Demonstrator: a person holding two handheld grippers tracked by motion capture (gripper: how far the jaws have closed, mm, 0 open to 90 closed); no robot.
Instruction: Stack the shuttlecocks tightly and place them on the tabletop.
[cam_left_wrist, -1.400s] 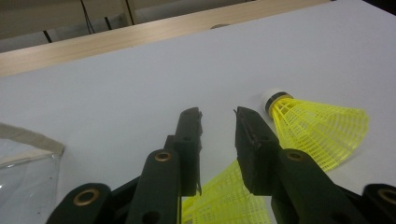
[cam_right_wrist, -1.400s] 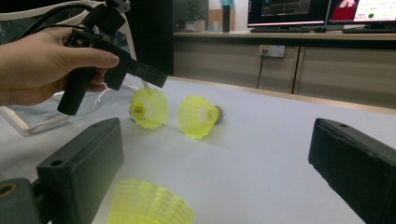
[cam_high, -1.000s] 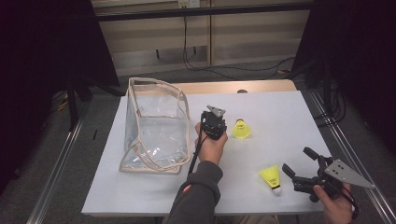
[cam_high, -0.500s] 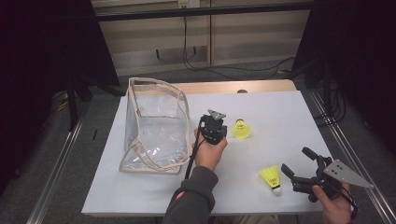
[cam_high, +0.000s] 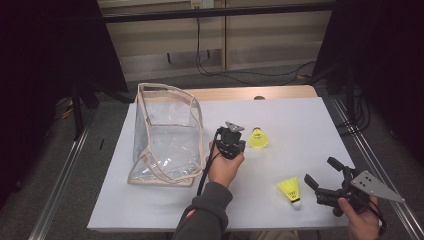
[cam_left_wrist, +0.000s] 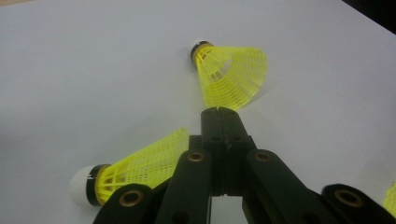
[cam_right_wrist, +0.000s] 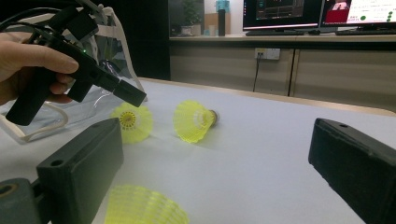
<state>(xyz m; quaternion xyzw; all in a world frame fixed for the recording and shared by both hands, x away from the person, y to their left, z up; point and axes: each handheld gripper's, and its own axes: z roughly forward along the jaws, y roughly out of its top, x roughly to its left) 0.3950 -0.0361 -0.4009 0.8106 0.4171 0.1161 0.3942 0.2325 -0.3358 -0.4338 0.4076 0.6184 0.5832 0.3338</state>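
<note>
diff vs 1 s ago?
The left gripper has crept slightly toward the yellow shuttlecocks, jaws shut and empty; nothing gripped or released. The right gripper, the near shuttlecock and the clear bag stayed put.

Grey sleeve (cam_high: 207, 210) with red cuff — black grippers, trailing cables.

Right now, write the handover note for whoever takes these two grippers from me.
Left gripper: shut, empty, low over the table between the far shuttlecock and the near shuttlecock.
Right gripper: open, empty, beside the third shuttlecock near the front edge.
Clear bag: stands at the left and looks empty.
Done: nothing bagged.
Left: probably all three shuttlecocks into the bag.
</note>
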